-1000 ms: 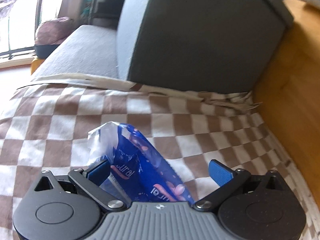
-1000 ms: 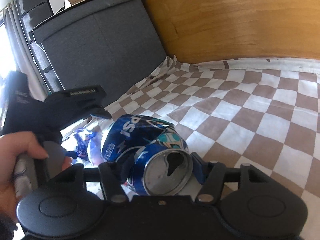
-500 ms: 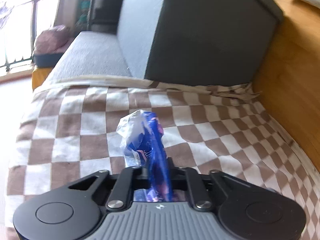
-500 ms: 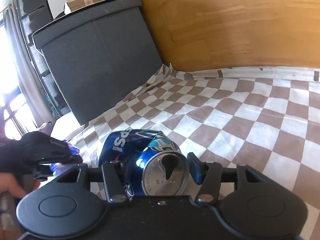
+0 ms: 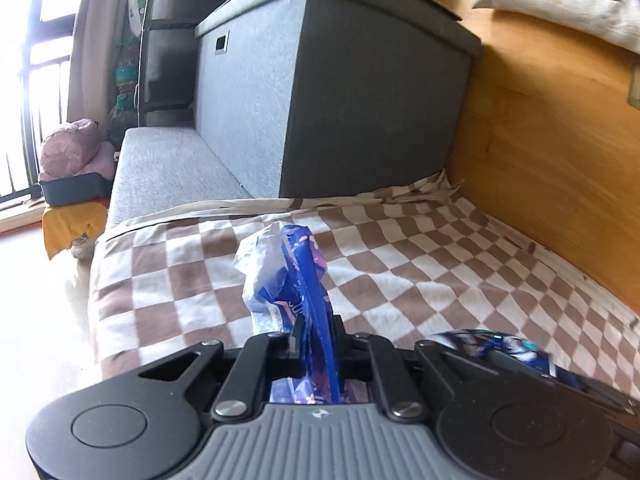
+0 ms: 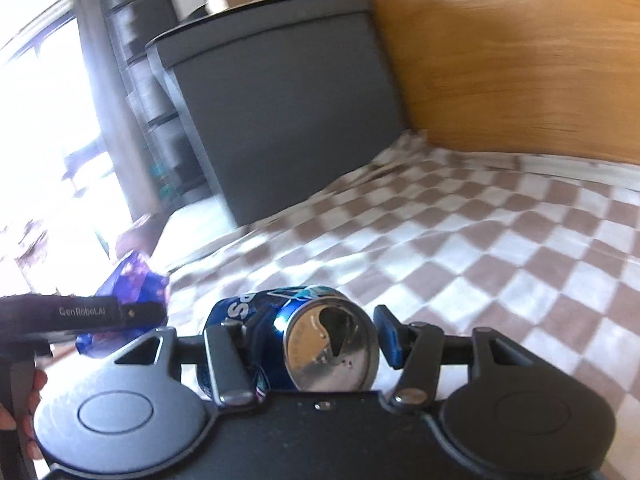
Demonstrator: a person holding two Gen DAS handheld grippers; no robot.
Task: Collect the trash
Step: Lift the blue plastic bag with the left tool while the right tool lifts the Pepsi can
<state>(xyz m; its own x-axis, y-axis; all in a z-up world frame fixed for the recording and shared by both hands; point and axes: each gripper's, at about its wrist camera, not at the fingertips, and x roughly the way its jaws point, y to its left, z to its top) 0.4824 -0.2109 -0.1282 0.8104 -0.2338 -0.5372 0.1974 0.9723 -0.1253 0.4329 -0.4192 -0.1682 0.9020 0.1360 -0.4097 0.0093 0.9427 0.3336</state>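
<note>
My left gripper (image 5: 316,332) is shut on a crumpled blue and white snack wrapper (image 5: 288,276) and holds it above the brown-and-white checked blanket (image 5: 420,264). My right gripper (image 6: 320,340) is shut on a dented blue Pepsi can (image 6: 308,340), its opened top facing the camera, held above the blanket (image 6: 500,240). The can also shows at the lower right of the left wrist view (image 5: 500,348). The left gripper with the wrapper (image 6: 128,284) shows at the left of the right wrist view.
A dark grey fabric storage box (image 5: 352,92) stands at the blanket's far end, against a wooden wall (image 5: 560,140). A grey cushioned bench (image 5: 168,168) runs left of it toward a bright window. A pink plush (image 5: 72,148) sits in a black tray.
My left gripper closed on the wrapper and lifted it, pulling back from the blanket. My right gripper, still holding the can, rose and moved beside the left one.
</note>
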